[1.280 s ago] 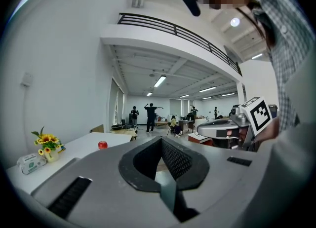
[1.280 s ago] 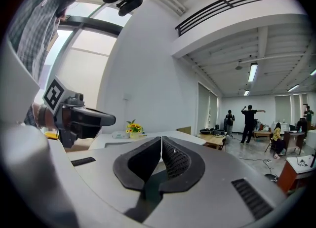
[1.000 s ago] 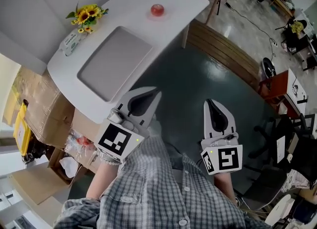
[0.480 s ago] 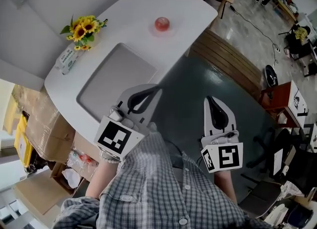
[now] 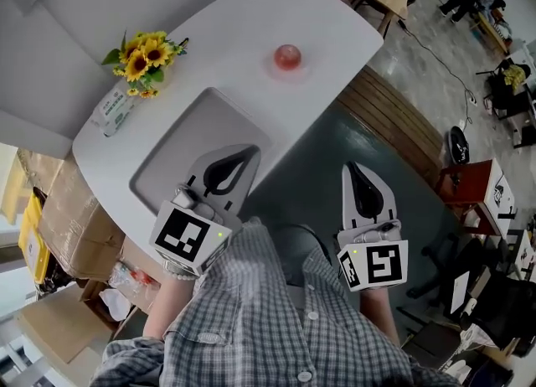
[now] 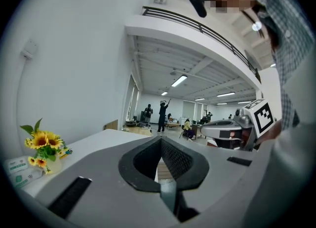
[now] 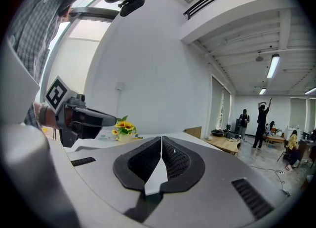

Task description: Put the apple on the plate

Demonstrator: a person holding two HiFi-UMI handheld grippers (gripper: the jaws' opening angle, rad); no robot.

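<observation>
well, only the head view shows the apple (image 5: 287, 55): it sits alone near the far end of the white table (image 5: 335, 17), well apart from both my grippers. a faint pale ring shows around its base, but i cannot tell whether that is a plate. neither gripper view shows the apple at all.

my left gripper (image 5: 249, 152) hangs over the near edge of the grey mat (image 5: 188, 130) on the table. its own view shows the jaws pressed together at the tips with nothing between them. my right gripper (image 5: 353, 169) is off the table, over the dark floor (image 5: 335, 138), and its jaws are closed and empty too.

the gripper views look level across the room and show what the head view cuts off: a tall white wall, ceiling lights, and people standing far off. each also catches the other gripper at its side.

the sunflowers (image 5: 142, 52) stand in a small pot at the table's left edge, with a pack of wipes (image 5: 111, 110) just beside them. cardboard boxes (image 5: 67, 209) sit on the floor under that edge.
</observation>
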